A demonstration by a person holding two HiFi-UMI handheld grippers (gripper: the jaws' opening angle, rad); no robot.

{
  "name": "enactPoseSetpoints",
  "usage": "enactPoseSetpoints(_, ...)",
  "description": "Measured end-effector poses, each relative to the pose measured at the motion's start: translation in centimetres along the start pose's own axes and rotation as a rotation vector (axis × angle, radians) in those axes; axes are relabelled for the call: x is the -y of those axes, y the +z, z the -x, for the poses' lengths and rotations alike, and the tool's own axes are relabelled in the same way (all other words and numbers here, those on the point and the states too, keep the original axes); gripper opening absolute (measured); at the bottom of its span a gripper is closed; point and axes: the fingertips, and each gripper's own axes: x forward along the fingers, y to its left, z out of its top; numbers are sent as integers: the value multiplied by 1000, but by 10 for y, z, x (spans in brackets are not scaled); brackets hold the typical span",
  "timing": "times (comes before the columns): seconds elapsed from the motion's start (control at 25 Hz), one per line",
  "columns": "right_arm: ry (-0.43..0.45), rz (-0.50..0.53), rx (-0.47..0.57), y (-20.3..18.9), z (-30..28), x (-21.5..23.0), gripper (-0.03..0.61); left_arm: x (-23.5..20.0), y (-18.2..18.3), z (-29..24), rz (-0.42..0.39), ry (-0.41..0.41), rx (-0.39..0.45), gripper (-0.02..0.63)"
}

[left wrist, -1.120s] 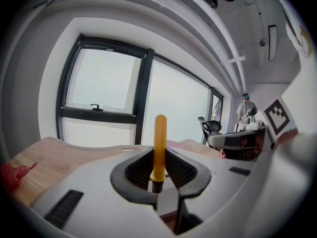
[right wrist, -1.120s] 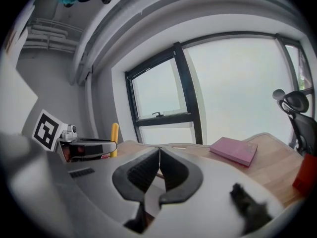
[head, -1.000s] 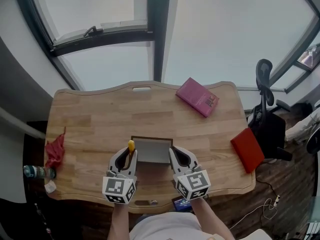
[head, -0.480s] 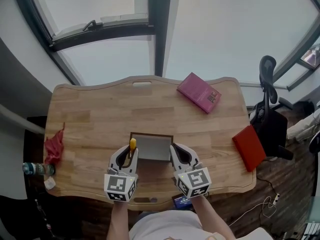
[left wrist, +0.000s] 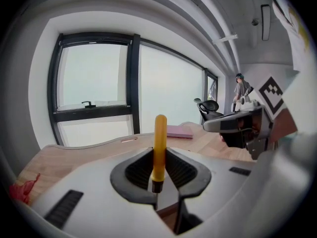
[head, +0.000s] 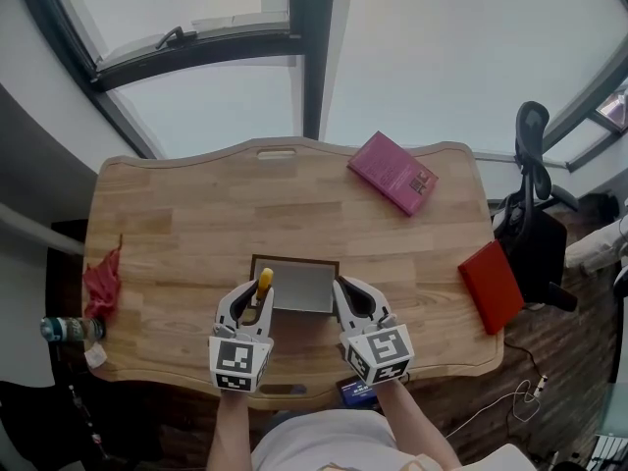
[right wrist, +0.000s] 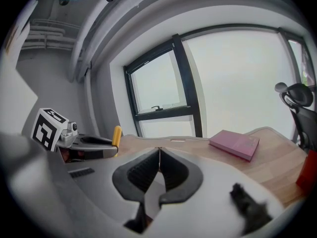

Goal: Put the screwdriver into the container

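My left gripper (head: pixel 257 299) is shut on a screwdriver with a yellow handle (head: pixel 263 283), held upright with the handle up; the left gripper view shows the handle (left wrist: pixel 159 145) standing between the pads. It hangs at the left edge of a shallow grey container with a dark brown rim (head: pixel 294 287) on the wooden table. My right gripper (head: pixel 340 296) is at the container's right edge, its jaws closed with nothing between them (right wrist: pixel 159 175). The screwdriver's handle (right wrist: pixel 117 134) also shows at the left of the right gripper view.
A pink book (head: pixel 392 173) lies at the table's back right and a red one (head: pixel 491 287) at the right edge. A red cloth (head: pixel 100 288) and a bottle (head: pixel 65 329) are at the left edge. An office chair (head: pixel 532 209) stands right of the table (head: pixel 177 224).
Both grippers stay at the container's sides; the head view has shifted slightly. The screwdriver remains held upright in the left gripper.
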Motion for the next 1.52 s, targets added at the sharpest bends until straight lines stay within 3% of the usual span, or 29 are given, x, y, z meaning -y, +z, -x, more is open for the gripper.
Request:
enactPoseSetpoints(0.24,12,-22,-14,-4,-10,9,32,5,-7,-14,-31,-34,-47,80)
enactPoseSetpoints(0.64,31,-35,-46,-13,-27,14,32,15,-25,-33,-166,-76,-150,80)
enactPoseSetpoints(1.52,44,-55,-81,-23,-43,26,32,22,-59,-54,-206,-191,-311,80)
